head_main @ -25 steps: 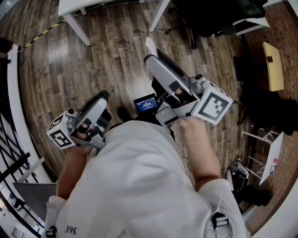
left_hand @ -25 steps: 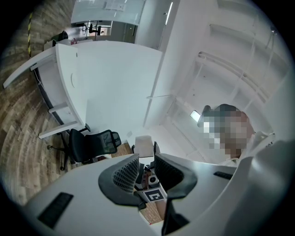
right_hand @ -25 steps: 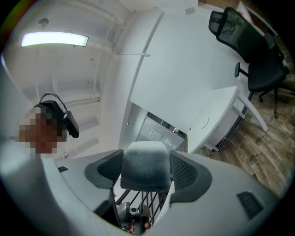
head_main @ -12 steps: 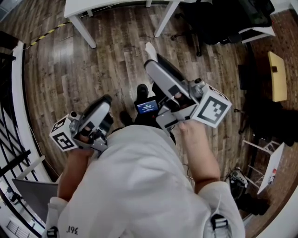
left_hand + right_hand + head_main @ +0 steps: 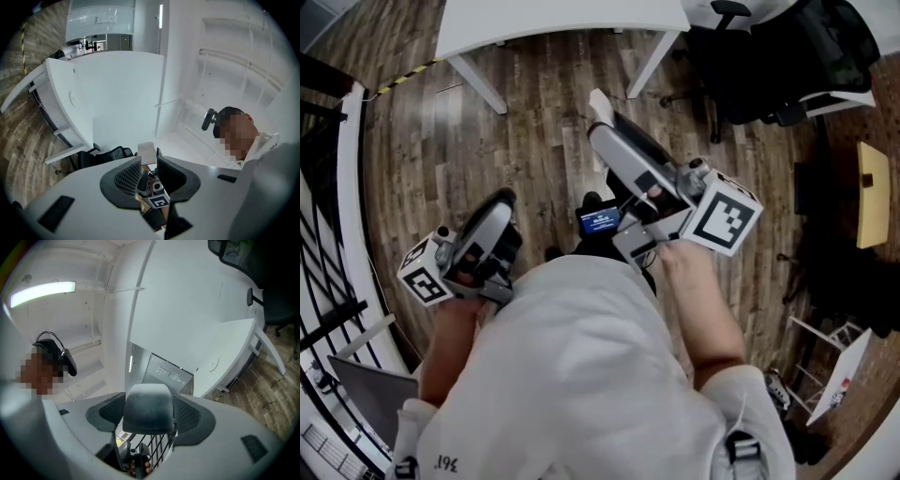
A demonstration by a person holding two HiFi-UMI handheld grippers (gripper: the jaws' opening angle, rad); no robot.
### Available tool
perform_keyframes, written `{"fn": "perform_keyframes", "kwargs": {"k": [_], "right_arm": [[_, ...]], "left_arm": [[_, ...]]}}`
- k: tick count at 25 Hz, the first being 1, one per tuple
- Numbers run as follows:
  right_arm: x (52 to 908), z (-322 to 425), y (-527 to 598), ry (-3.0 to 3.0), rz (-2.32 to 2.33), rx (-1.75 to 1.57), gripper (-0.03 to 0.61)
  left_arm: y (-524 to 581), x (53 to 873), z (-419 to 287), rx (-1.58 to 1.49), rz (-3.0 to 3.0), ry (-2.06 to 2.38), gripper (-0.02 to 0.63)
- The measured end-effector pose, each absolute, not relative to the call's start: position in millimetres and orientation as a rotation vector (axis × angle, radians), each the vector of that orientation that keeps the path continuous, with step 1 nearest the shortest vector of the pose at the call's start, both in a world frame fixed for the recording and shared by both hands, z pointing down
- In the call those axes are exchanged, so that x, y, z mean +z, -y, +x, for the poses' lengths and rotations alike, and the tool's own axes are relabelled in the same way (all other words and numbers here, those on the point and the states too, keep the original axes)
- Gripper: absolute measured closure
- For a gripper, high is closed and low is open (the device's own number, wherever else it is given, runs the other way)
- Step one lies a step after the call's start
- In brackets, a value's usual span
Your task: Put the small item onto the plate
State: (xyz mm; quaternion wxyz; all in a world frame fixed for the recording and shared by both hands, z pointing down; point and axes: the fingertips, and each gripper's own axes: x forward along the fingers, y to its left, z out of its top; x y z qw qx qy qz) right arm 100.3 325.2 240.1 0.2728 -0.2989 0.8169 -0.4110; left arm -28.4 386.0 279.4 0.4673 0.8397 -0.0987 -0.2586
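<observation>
The right gripper [image 5: 150, 420] is gripping the small item [image 5: 149, 404], a pale block, with both fingers [image 5: 105, 413] clamped on its sides, holding it in the air over the wooden floor [image 5: 534, 103], ahead of the person [image 5: 572, 375]. The left gripper [image 5: 149, 171] is hovering alongside, fingers apart, nothing between them.

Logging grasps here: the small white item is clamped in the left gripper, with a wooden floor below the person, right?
No. The small white item is clamped in the right gripper, as the right gripper view shows; the left gripper has its jaws apart, empty. The wooden floor is right.
</observation>
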Motion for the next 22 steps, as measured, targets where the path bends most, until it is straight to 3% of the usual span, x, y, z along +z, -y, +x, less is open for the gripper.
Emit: {"fn": "perform_keyframes", "kwargs": {"k": [11, 22], "right_arm": [[252.4, 165.0, -225.9, -2.253, -0.855, -1.117, 0.261], [274.7, 180.2, -181.4, -2.275, -0.841, -1.165, 0.261]], "left_arm": [[-258.1, 247.6, 32.2, -0.639, 2.195, 0.340, 0.509], [-222.3, 249.8, 53.2, -0.647, 2.197, 0.375, 0.509]]}}
